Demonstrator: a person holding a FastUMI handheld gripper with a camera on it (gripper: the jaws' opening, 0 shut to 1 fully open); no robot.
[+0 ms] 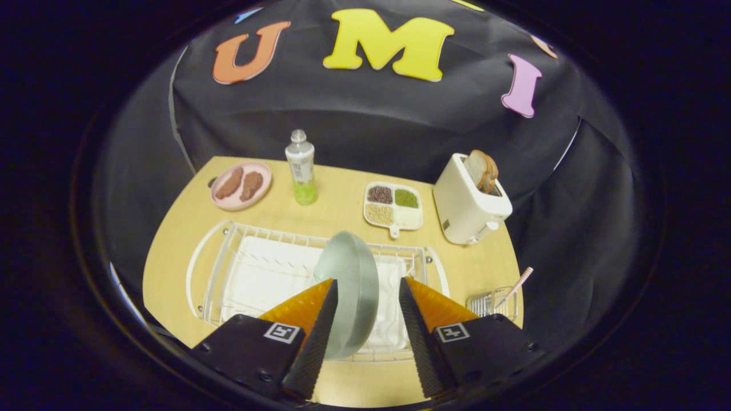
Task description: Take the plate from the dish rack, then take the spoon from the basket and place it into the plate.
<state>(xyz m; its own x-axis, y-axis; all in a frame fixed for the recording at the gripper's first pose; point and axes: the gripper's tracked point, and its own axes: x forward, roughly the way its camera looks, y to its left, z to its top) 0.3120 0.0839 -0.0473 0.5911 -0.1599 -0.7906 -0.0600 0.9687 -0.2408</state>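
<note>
Gripper [368,285] fingers spread around the round, smooth grey plate [349,285], standing on edge in the wire rack [228,268].

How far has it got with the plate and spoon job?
Nothing looks finished yet. In hand: the gripper is open, its fingers either side of the grey plate, which stands on edge in the dish rack; the left finger is close against it, the right apart. Left: lift the plate out, then fetch the spoon from the small basket and put it in the plate.
</note>
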